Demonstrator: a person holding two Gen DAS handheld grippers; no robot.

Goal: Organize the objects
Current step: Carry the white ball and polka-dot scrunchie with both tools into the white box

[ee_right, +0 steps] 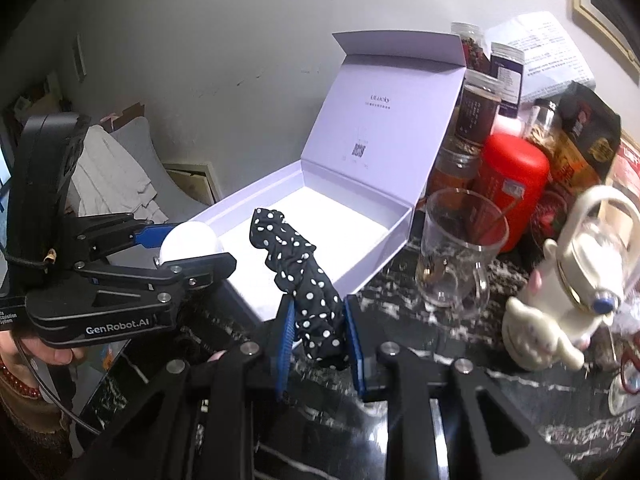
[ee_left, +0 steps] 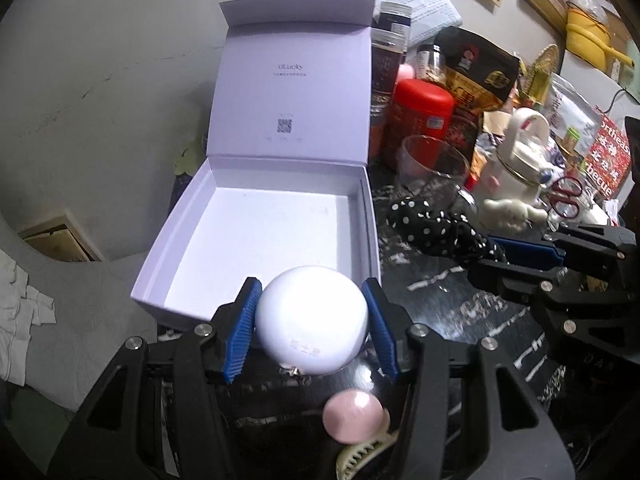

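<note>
An open white box [ee_left: 224, 216] with its lid raised stands on the dark marble table; it also shows in the right wrist view [ee_right: 372, 216]. My left gripper [ee_left: 312, 320] is shut on a white ball [ee_left: 312, 320] at the box's near edge; the ball shows in the right wrist view [ee_right: 188, 240]. My right gripper [ee_right: 318, 324] is shut on a black polka-dot scrunchie [ee_right: 308, 280], held over the box's near right corner. The scrunchie shows in the left wrist view [ee_left: 436, 228]. A pink round object [ee_left: 352, 416] and a cream hair claw [ee_left: 360, 456] lie below the left gripper.
Right of the box stand a glass mug [ee_right: 456, 252], a red canister [ee_right: 512, 184], jars [ee_right: 476, 108], a dark snack bag [ee_left: 476, 76] and a white figurine bottle [ee_right: 580, 280]. Red scissors [ee_left: 564, 196] lie at the far right. A wall is behind.
</note>
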